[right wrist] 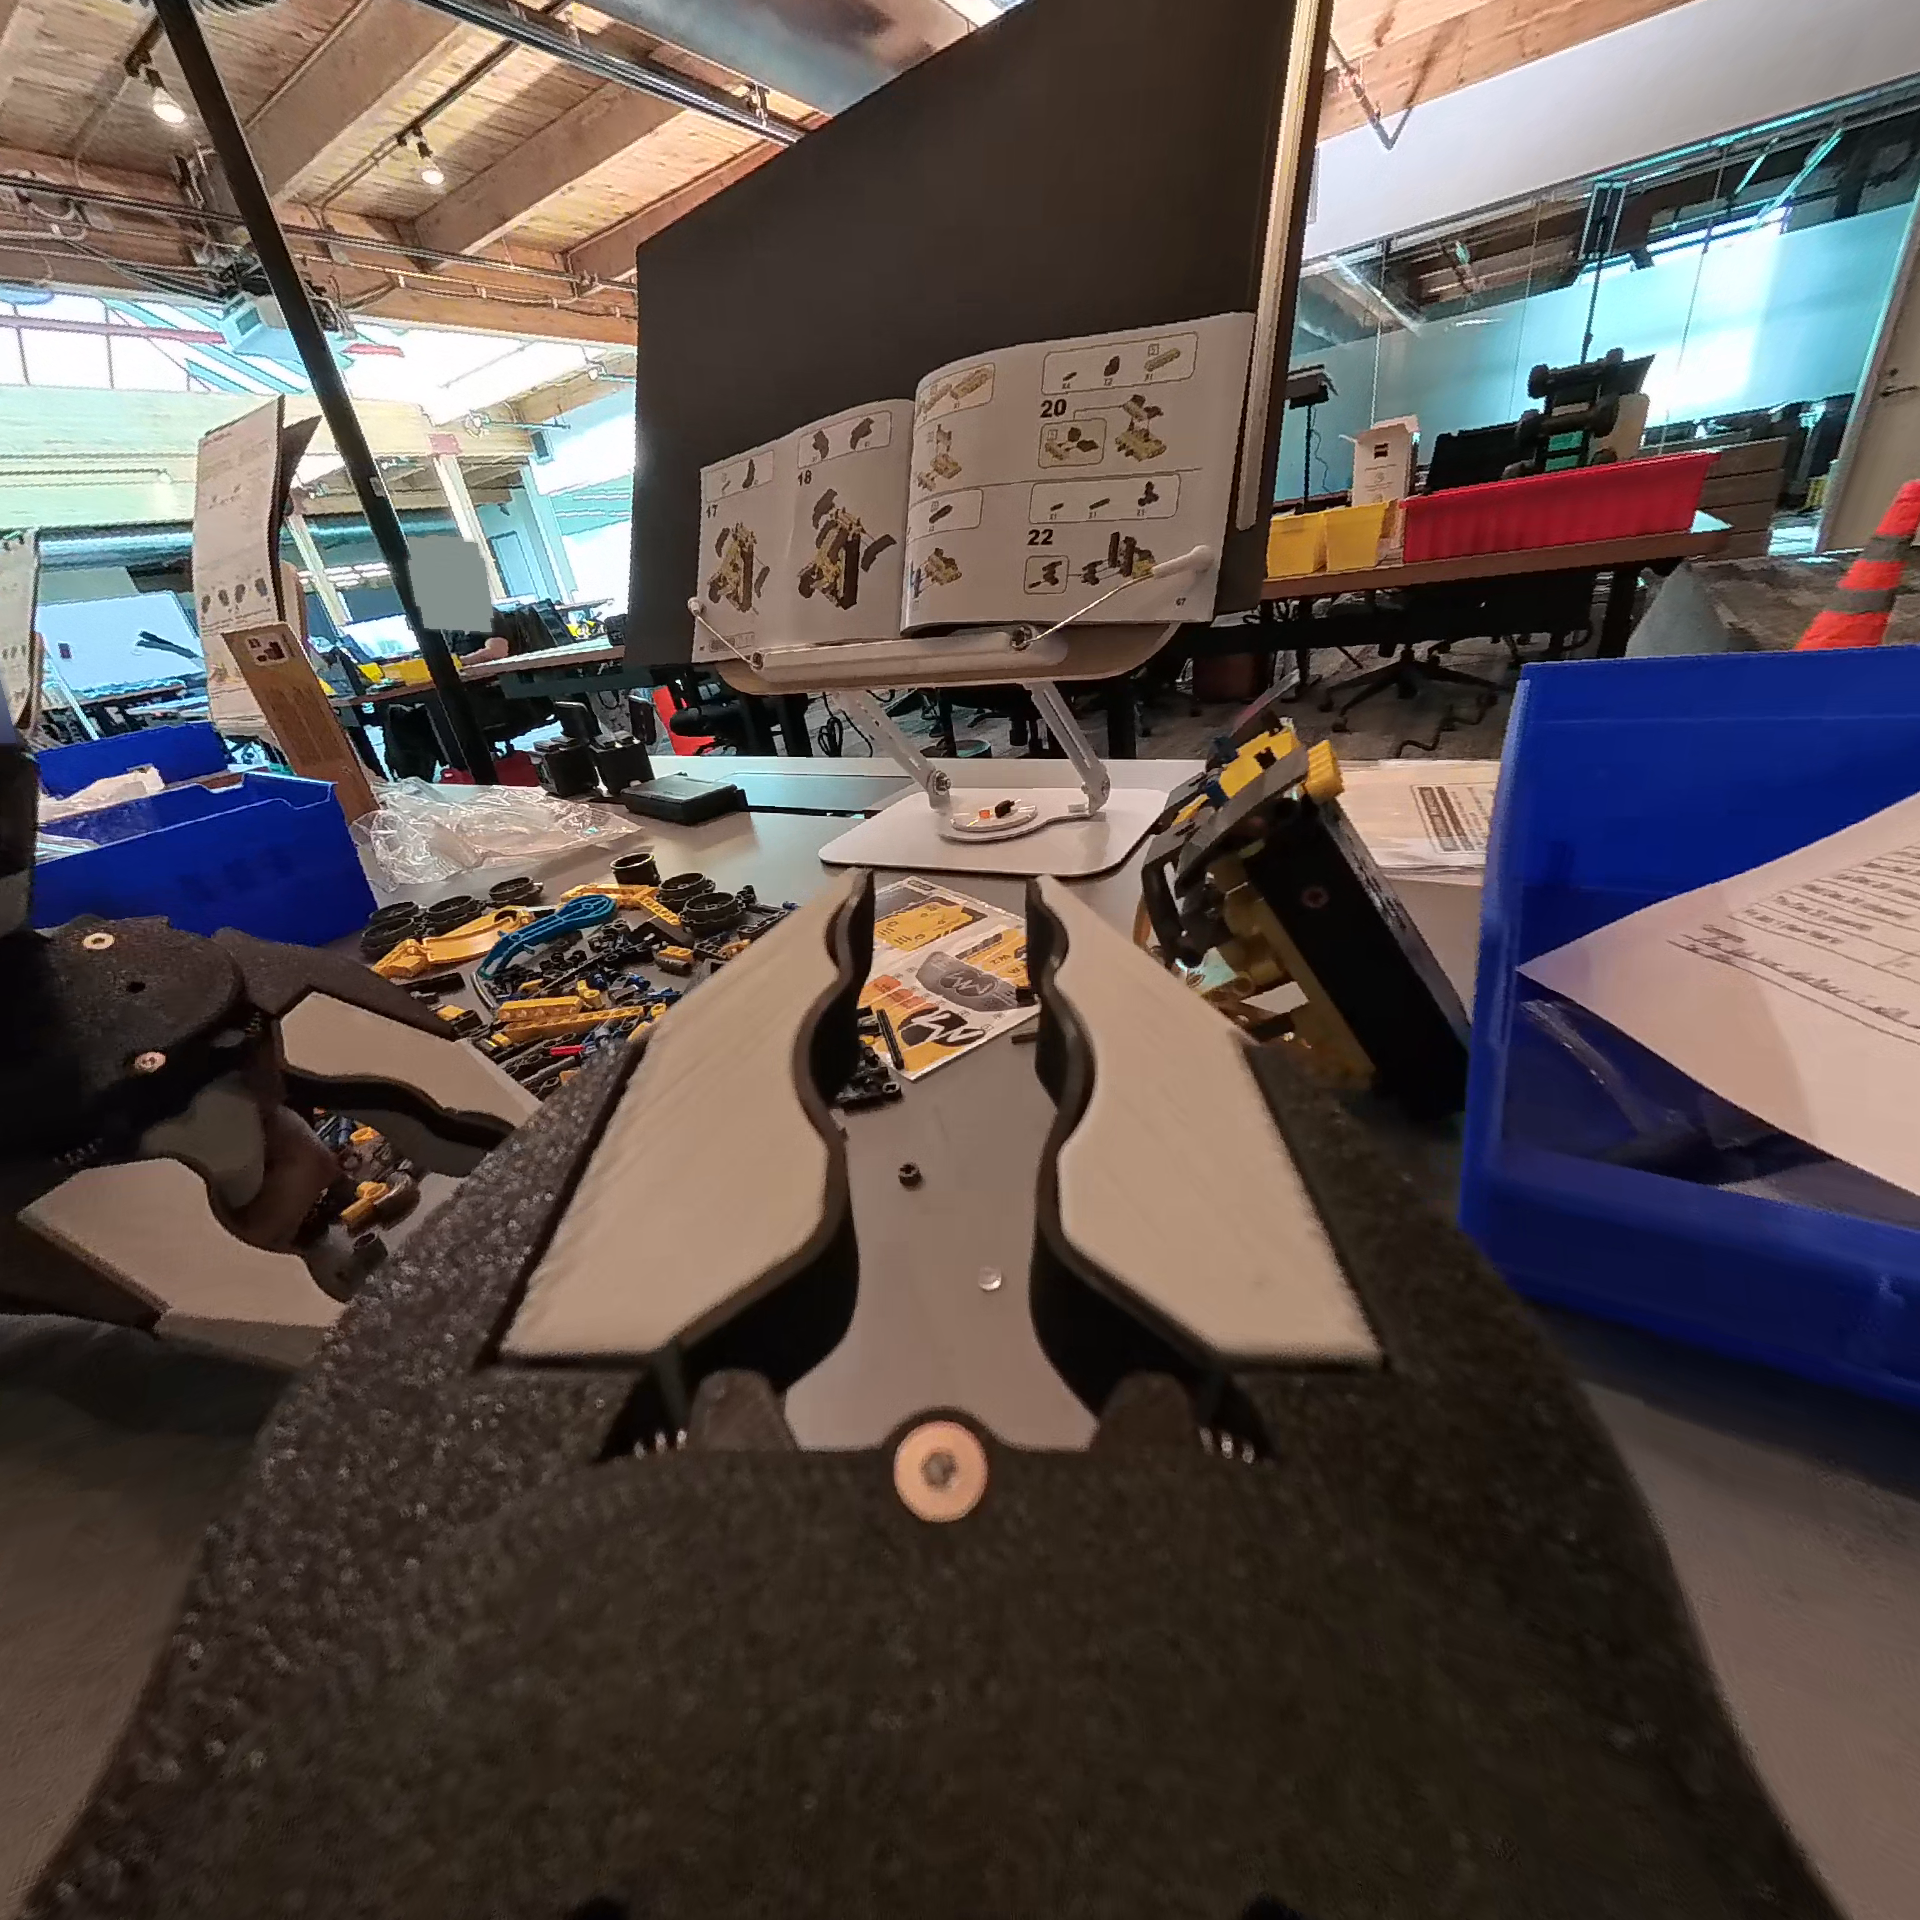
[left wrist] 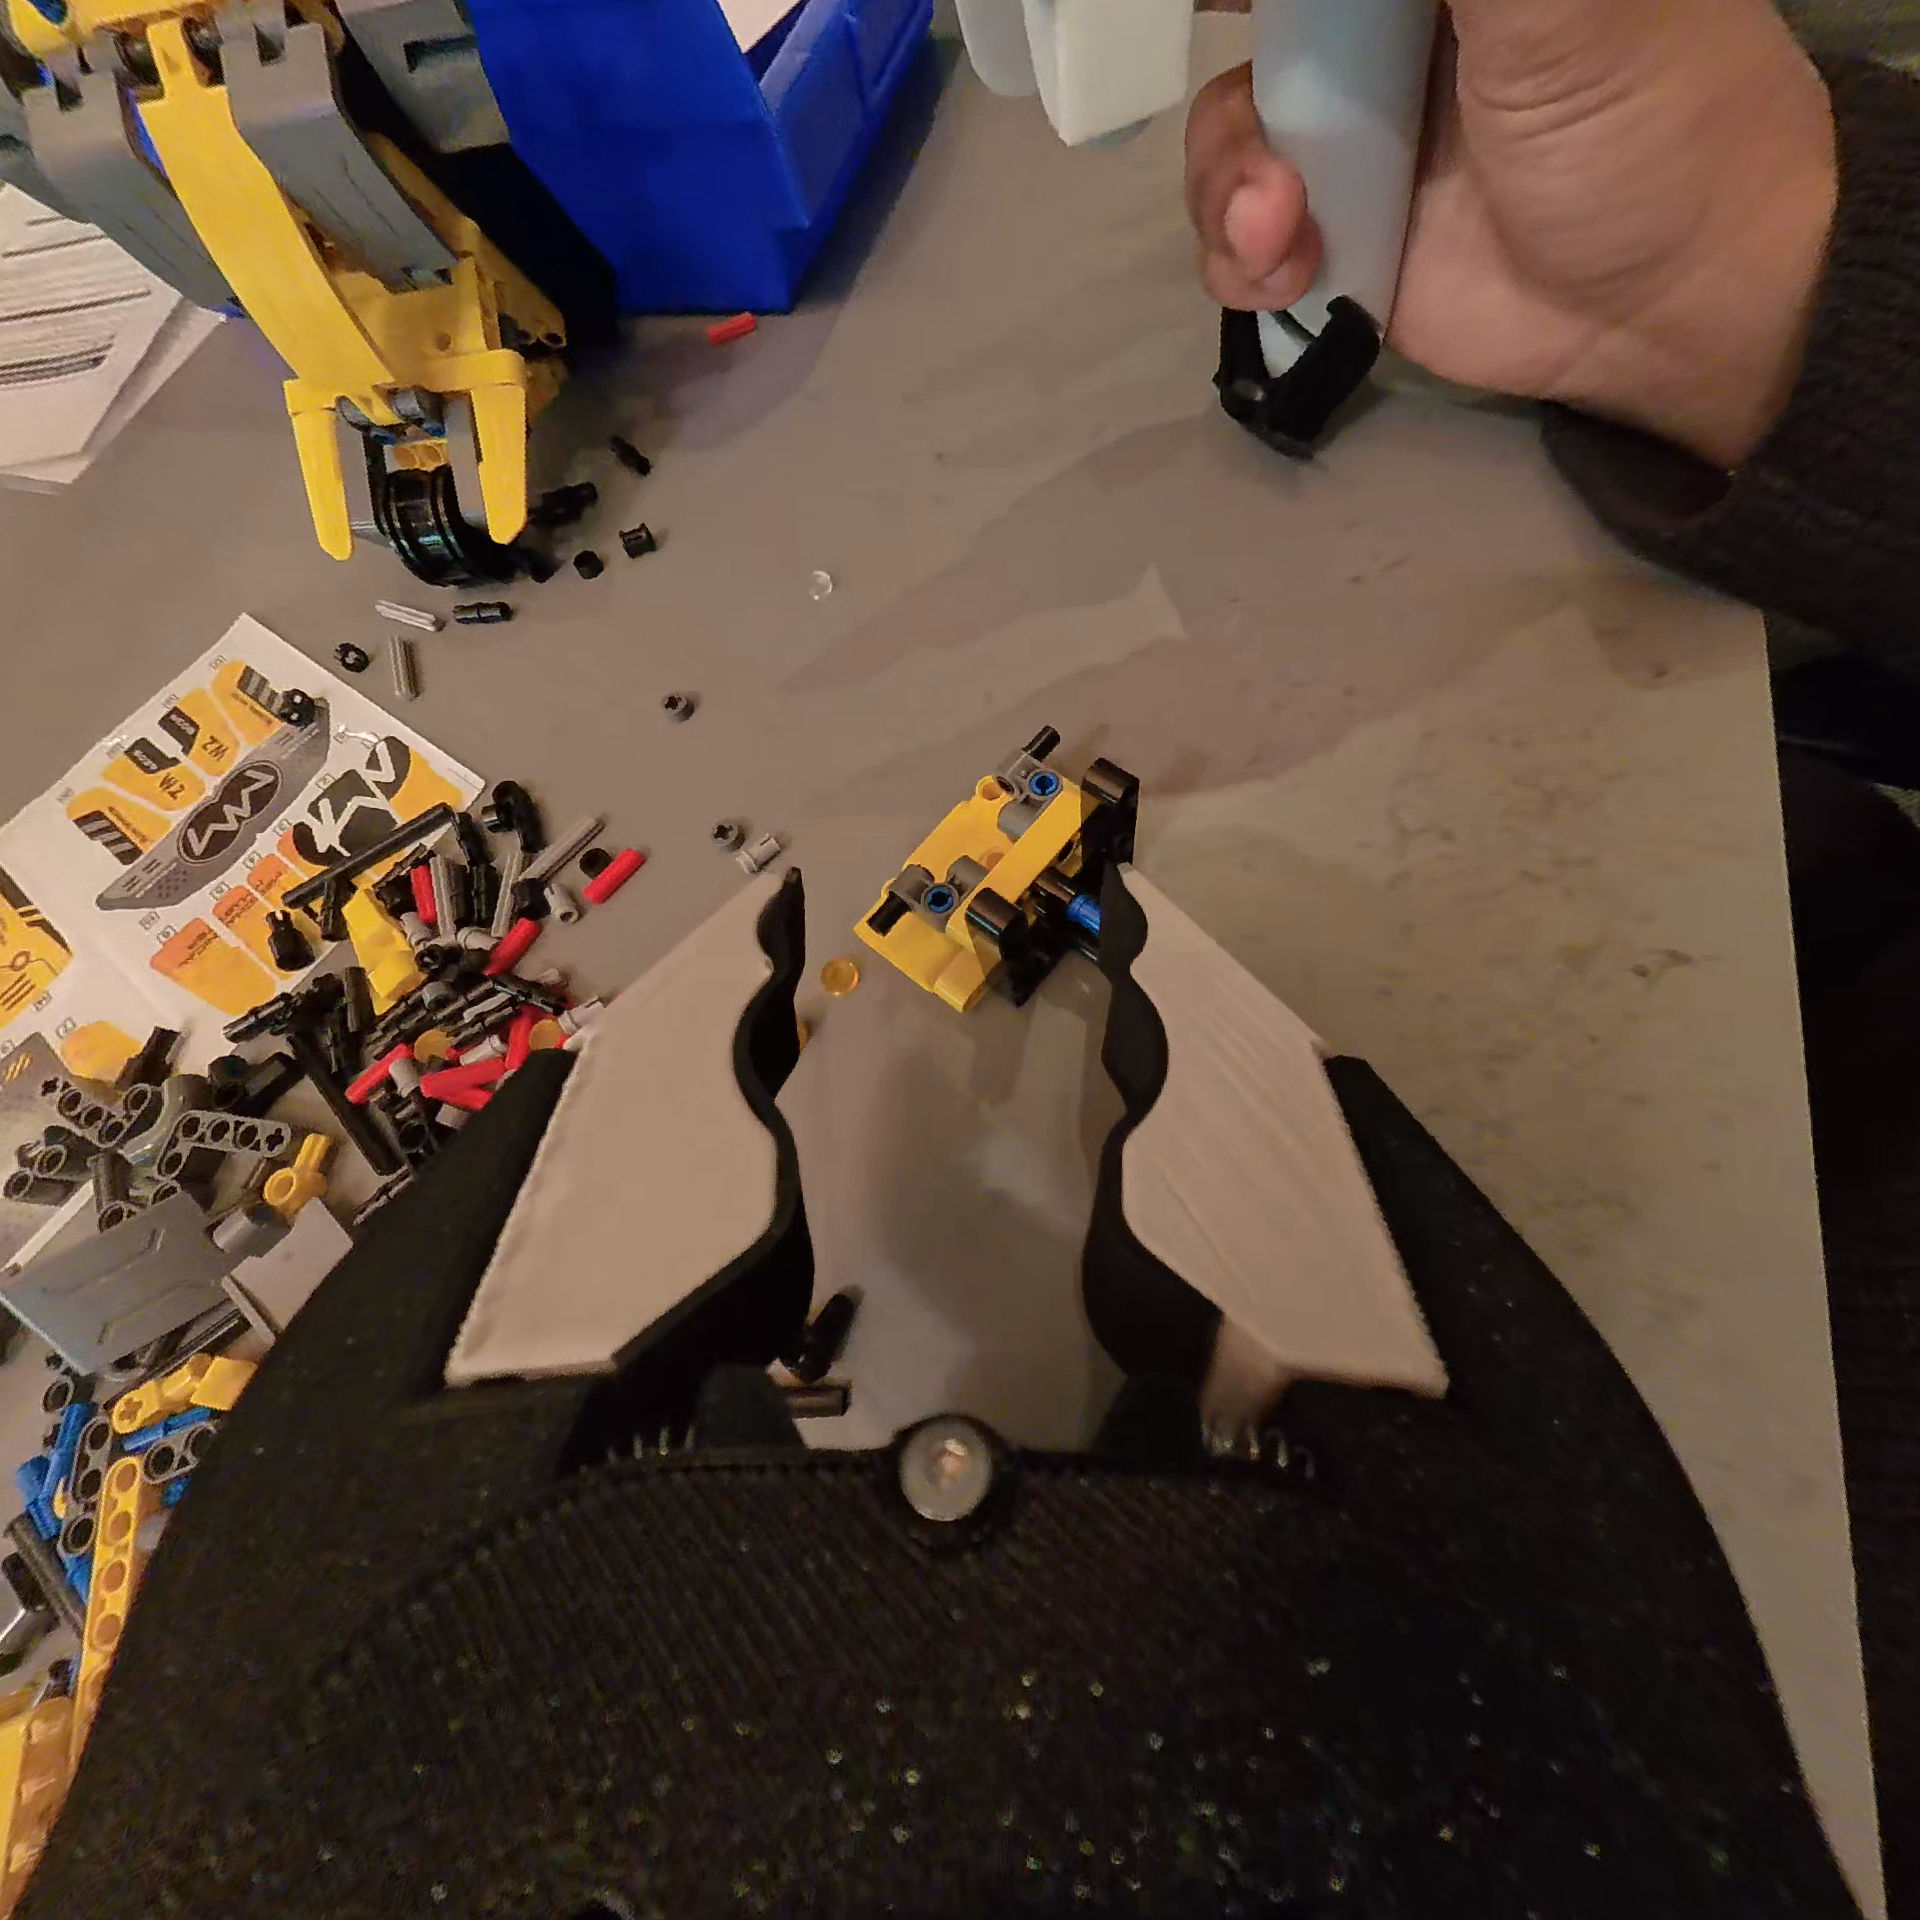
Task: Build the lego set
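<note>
My left gripper [left wrist: 954, 883] is open and points down at the grey table. A small yellow and black brick assembly [left wrist: 997, 883] lies just beyond its fingertips, against the tip of the right finger [left wrist: 1117, 894]. A tiny orange round stud [left wrist: 840, 977] lies between the fingers. My right gripper [right wrist: 948, 904] is open and empty, held low over the table, level with a yellow sticker sheet [right wrist: 951, 966]. The left gripper also shows in the right wrist view [right wrist: 260, 1132] at far left. A hand holding the right gripper's handle [left wrist: 1340, 156] shows in the left wrist view.
A pile of loose black, red, grey and yellow parts [left wrist: 416, 987] and a sticker sheet [left wrist: 239, 800] lie left. A large yellow model [left wrist: 343, 281] and blue bin [left wrist: 675, 145] stand behind. An open instruction booklet on a stand [right wrist: 966, 499], another blue bin [right wrist: 1704, 997], and the table edge [left wrist: 1787, 935] at right. There is about 15 cm between the tips of the two grippers.
</note>
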